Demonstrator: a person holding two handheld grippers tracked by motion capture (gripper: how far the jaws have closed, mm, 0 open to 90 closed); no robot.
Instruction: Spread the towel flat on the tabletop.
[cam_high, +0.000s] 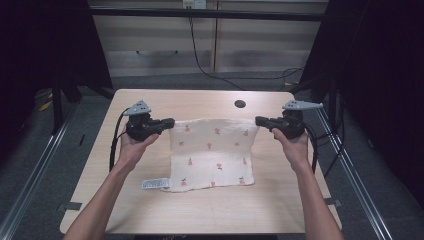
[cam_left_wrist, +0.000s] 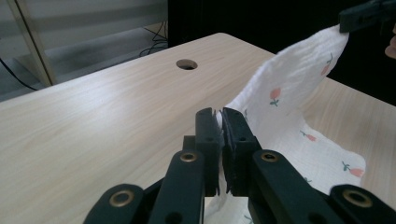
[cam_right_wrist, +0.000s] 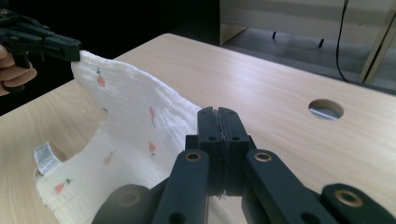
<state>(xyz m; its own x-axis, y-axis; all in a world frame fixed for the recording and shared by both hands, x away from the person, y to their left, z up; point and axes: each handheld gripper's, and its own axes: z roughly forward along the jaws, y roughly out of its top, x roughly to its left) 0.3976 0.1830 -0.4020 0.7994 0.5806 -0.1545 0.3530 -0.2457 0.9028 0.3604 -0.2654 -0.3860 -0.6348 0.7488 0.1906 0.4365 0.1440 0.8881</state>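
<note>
The left gripper (cam_high: 169, 122) is clamped tight on 1 far corner of a white cloth (cam_high: 212, 155) with small pink prints, and the right gripper (cam_high: 260, 120) is closed on the other far corner. That edge is lifted off the pale wooden table (cam_high: 150, 210) while the near edge lies flat, a white label (cam_high: 151, 184) at its left corner. A round hole (cam_high: 240, 104) sits behind it.

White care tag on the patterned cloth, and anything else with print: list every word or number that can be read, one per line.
No text can be read in any view.
Small white care tag sewn to the near left corner of the cream muslin cloth with small red fruit prints: faint grey print, too small and blurred to read.
Light wooden table, black grippers: no lettering visible.
</note>
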